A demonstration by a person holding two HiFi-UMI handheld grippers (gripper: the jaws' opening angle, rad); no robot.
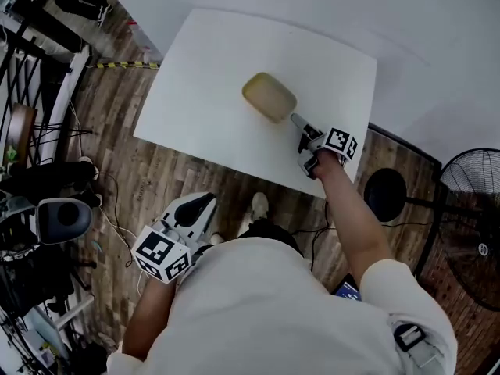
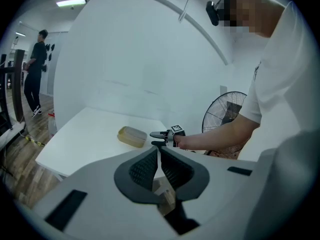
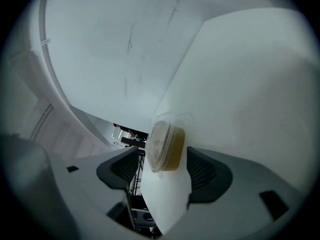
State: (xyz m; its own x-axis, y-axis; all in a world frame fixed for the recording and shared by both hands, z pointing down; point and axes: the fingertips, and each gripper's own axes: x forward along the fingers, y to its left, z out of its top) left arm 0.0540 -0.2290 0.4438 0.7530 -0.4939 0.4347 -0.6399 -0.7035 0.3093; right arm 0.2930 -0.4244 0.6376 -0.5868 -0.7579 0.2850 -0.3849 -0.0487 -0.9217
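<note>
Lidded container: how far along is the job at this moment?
Done: nothing visible; the lidded container sits closed on the white table. In hand: the right gripper is lined up at it, jaws apart, gripping nothing. Remaining, probably: the grasp itself; the left gripper, shut, is off the table.

Steep overhead, two low — shared container point(image 1: 269, 98)

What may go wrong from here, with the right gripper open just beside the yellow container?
1. The container looks nearly as wide as the opening of the right gripper. A jaw may hit its end and push it across the smooth white table instead of closing around it.
2. The left gripper is shut and low beside the table, probably too far away to steady the container if it slides or tips.
</note>
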